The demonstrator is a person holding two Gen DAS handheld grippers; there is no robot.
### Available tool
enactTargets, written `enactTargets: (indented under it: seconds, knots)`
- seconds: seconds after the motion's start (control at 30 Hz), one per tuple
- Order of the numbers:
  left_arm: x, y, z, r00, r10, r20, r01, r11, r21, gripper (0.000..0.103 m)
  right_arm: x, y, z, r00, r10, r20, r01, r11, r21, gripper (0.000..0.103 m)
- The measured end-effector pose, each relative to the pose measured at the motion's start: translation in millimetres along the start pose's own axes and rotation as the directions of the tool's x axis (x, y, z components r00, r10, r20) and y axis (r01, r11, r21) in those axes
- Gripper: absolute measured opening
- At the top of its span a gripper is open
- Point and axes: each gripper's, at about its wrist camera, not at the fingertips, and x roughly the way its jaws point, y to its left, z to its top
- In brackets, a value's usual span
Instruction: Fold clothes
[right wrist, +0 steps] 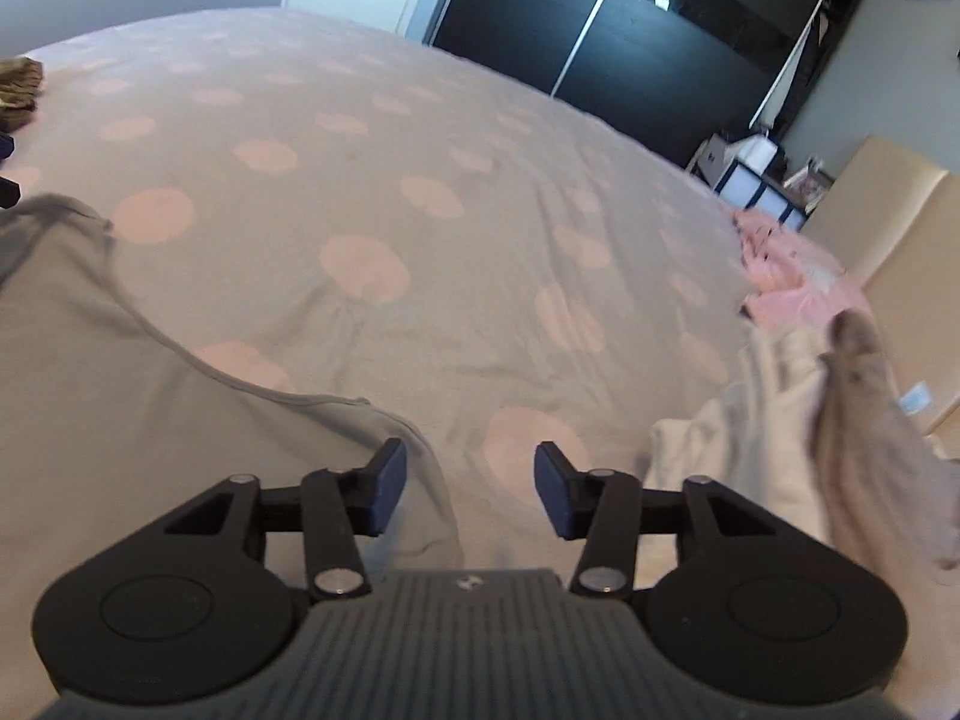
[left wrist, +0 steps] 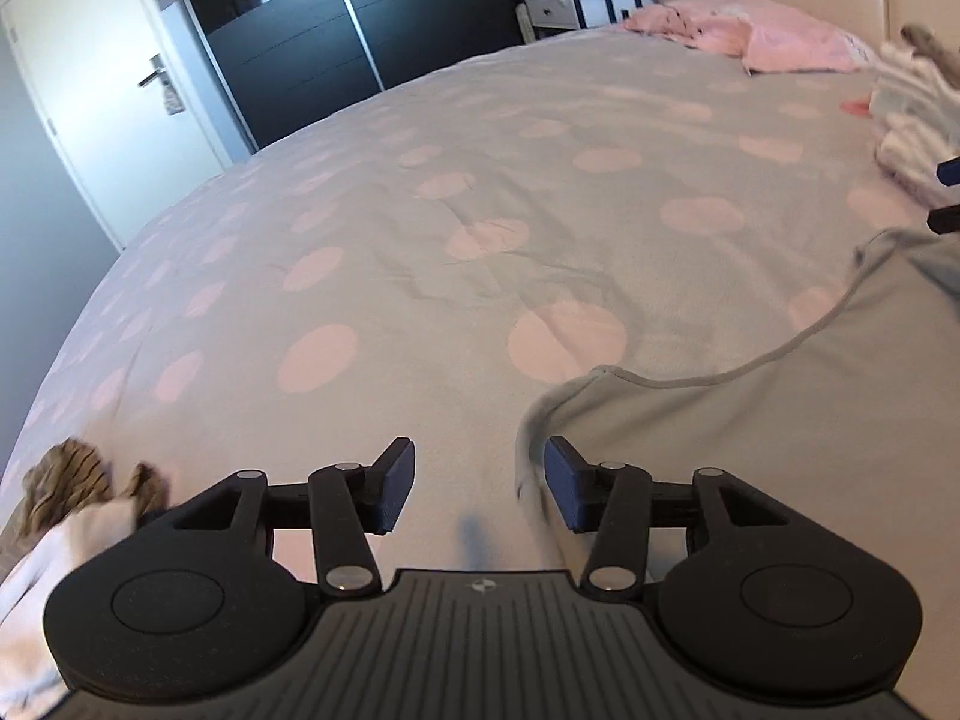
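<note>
A grey garment [left wrist: 750, 420] lies flat on the bed, its curved edge running up to the right in the left wrist view. My left gripper [left wrist: 479, 489] hangs open just off the garment's left corner, nothing between its fingers. The same grey garment [right wrist: 120, 372] fills the left half of the right wrist view. Over its right corner my right gripper [right wrist: 470, 489] stands open, with only bedding between the pads. The right gripper's dark tips [left wrist: 948, 192] peek in at the right edge of the left wrist view.
The bed has a grey cover with pink dots [left wrist: 480, 210]. A striped and white pile [left wrist: 72, 510] lies at the left. Light clothes [right wrist: 810, 420] are heaped at the right, pink clothes [right wrist: 786, 276] beyond them. Dark wardrobe doors [left wrist: 336, 30] and a white door [left wrist: 90, 90] stand behind.
</note>
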Motion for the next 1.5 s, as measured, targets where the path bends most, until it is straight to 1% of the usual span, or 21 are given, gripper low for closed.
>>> enactTargets:
  seconds: [0.1,0.27,0.37,0.43,0.47,0.5,0.63,0.77,0.8,0.87,0.9,0.93,0.97,1.0,1.03,1.07,1.13,1.23,1.4,1.43,1.5]
  knots:
    - [-50,-2,-20,0.999,-0.040,-0.018,0.040,0.999,-0.033,0.046,-48,4,-10,1.000,0.023,0.021,-0.022,1.000,-0.001,0.053]
    - [-128,-19,-66,0.994,-0.098,-0.042,0.096,0.994,-0.049,0.045,-125,15,-50,0.998,0.063,0.012,-0.063,0.998,0.030,0.053]
    - [-163,-33,-93,0.986,-0.156,-0.050,0.151,0.984,-0.092,0.045,-163,20,-76,0.997,0.078,-0.002,-0.078,0.994,0.072,0.052]
    - [-177,-46,-111,0.981,-0.187,-0.062,0.178,0.977,-0.120,0.044,-185,22,-95,0.995,0.095,-0.010,-0.093,0.987,0.132,0.050]
    - [-182,-54,-122,0.977,-0.200,-0.073,0.189,0.972,-0.136,0.044,-194,24,-106,0.994,0.109,-0.020,-0.104,0.981,0.162,0.047]
    - [-185,-61,-133,0.974,-0.210,-0.086,0.195,0.968,-0.156,0.044,-202,26,-117,0.992,0.123,-0.031,-0.114,0.975,0.192,0.045]
    - [-185,-83,-174,0.965,-0.223,-0.140,0.186,0.954,-0.236,0.043,-218,42,-166,0.985,0.135,-0.112,-0.101,0.960,0.263,0.044]
    - [-179,-98,-202,0.941,-0.284,-0.185,0.214,0.921,-0.326,0.039,-223,48,-206,0.974,0.127,-0.188,-0.061,0.946,0.319,0.044]
    - [-178,-101,-205,0.940,-0.286,-0.186,0.215,0.920,-0.327,0.039,-223,47,-214,0.971,0.119,-0.207,-0.046,0.944,0.327,0.044]
    - [-177,-107,-206,0.949,-0.259,-0.177,0.199,0.933,-0.298,0.039,-220,46,-223,0.963,0.140,-0.230,-0.053,0.936,0.347,0.045]
    - [-176,-108,-205,0.953,-0.248,-0.174,0.192,0.938,-0.287,0.035,-218,45,-226,0.959,0.151,-0.240,-0.057,0.931,0.360,0.041]
    - [-175,-109,-204,0.957,-0.235,-0.169,0.182,0.943,-0.279,0.027,-217,44,-230,0.954,0.163,-0.250,-0.060,0.926,0.373,0.035]
    - [-175,-108,-204,0.960,-0.224,-0.166,0.173,0.945,-0.276,0.022,-216,43,-231,0.953,0.158,-0.259,-0.051,0.925,0.377,0.007]
    - [-175,-106,-203,0.961,-0.224,-0.164,0.171,0.943,-0.284,0.014,-217,41,-230,0.955,0.145,-0.260,-0.038,0.926,0.376,0.004]
    - [-176,-103,-205,0.958,-0.238,-0.160,0.181,0.935,-0.305,0.008,-221,37,-228,0.958,0.138,-0.251,-0.033,0.924,0.381,0.004]
    - [-178,-101,-206,0.956,-0.247,-0.156,0.188,0.930,-0.316,0.006,-226,31,-225,0.962,0.127,-0.243,-0.024,0.921,0.390,0.003]
    - [-180,-100,-206,0.957,-0.249,-0.152,0.191,0.929,-0.317,0.003,-237,16,-216,0.970,0.085,-0.228,0.012,0.920,0.392,0.003]
    - [-182,-102,-206,0.957,-0.249,-0.146,0.196,0.932,-0.306,0.001,-247,-19,-208,0.976,0.023,-0.217,0.074,0.901,0.428,0.003]
    - [-180,-103,-205,0.956,-0.253,-0.148,0.200,0.932,-0.301,0.001,-239,-85,-205,0.969,-0.084,-0.234,0.187,0.868,0.460,0.004]
    - [-179,-103,-205,0.955,-0.255,-0.151,0.201,0.932,-0.303,0.001,-234,-96,-206,0.970,-0.078,-0.231,0.182,0.861,0.475,0.004]
    - [-177,-103,-205,0.955,-0.255,-0.154,0.200,0.932,-0.304,0.001,-224,-114,-208,0.971,-0.071,-0.228,0.179,0.848,0.499,0.010]
